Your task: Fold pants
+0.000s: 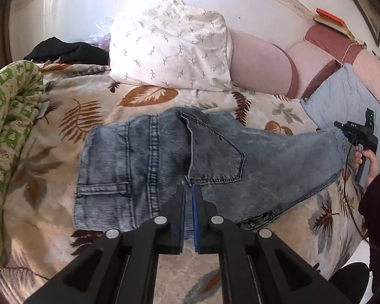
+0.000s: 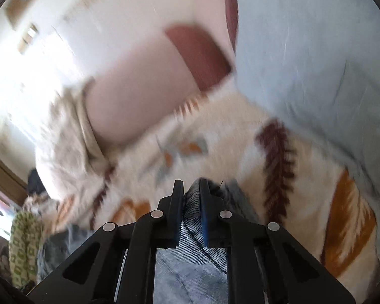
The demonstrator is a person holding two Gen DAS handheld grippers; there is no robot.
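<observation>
Faded blue jeans (image 1: 164, 157) lie partly folded across a leaf-patterned bedspread (image 1: 93, 106), back pocket (image 1: 215, 157) facing up. My left gripper (image 1: 189, 190) is shut on the denim at the near edge, beside the pocket's lower corner. At the far right of the left wrist view, a hand holds my right gripper (image 1: 340, 129) against the end of the pants. In the blurred right wrist view, the right gripper (image 2: 191, 187) is shut on a bunched fold of the jeans (image 2: 190, 228).
A white patterned pillow (image 1: 169, 45) and pink cushions (image 1: 261, 65) line the back. A light blue quilt (image 1: 347, 96) lies at right, a green-patterned blanket (image 1: 10, 116) at left, dark clothing (image 1: 65, 50) behind. Books (image 1: 331, 22) sit on the headrest.
</observation>
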